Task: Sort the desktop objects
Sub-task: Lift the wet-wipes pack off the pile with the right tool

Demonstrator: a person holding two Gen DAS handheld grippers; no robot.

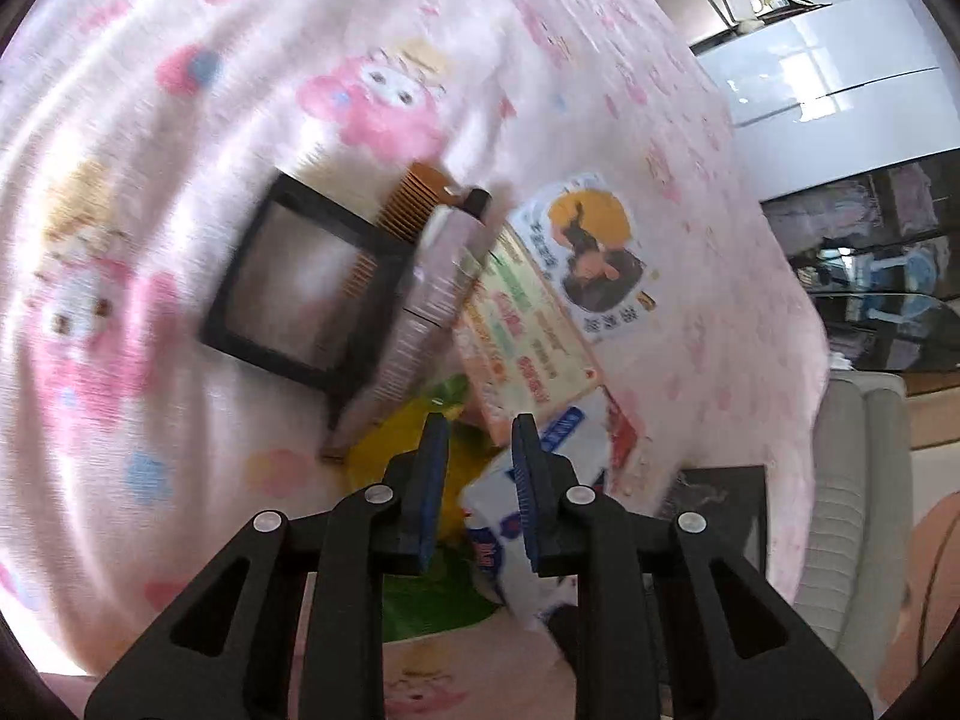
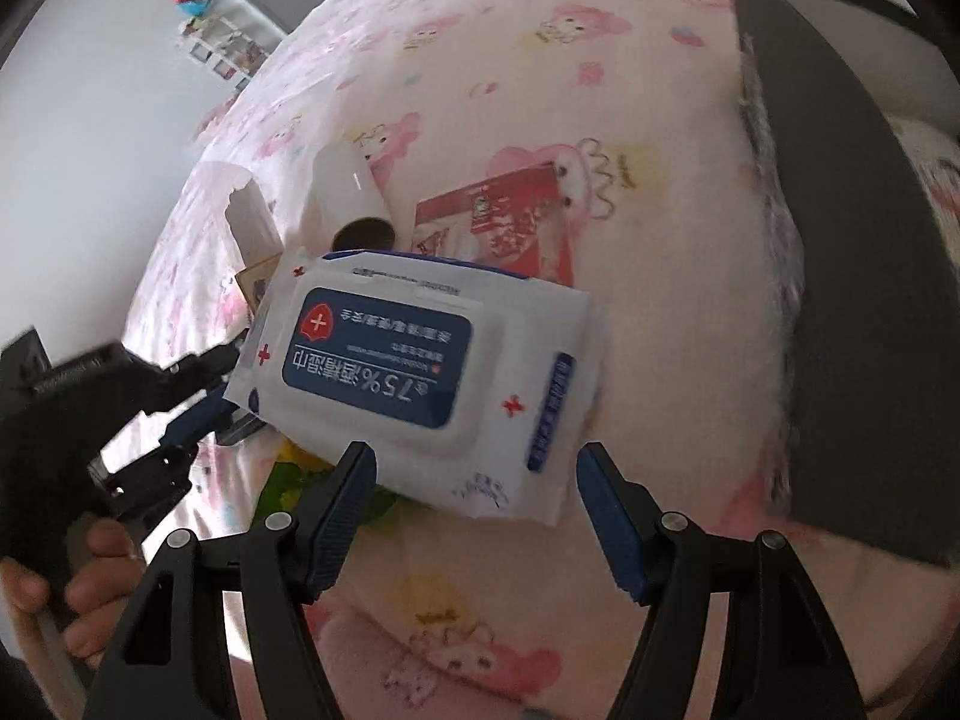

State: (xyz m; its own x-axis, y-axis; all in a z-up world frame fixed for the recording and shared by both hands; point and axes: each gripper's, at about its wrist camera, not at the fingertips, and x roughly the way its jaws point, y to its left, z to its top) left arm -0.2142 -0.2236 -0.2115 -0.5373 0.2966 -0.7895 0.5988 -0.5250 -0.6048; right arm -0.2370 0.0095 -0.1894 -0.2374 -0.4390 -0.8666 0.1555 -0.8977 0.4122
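White wipes pack (image 2: 414, 378) just ahead of spread right claw (image 2: 477, 480), above pink cloth (image 2: 660, 192)

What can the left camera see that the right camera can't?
Only the left wrist view shows a black frame, an orange comb, a pink tube and a picture box. Only the right wrist view shows the wipes label, a white bottle, a red packet, a big dark box and a hand holding the left gripper. Both show the wipes pack, something yellow-green under it, and the pink cartoon cloth.
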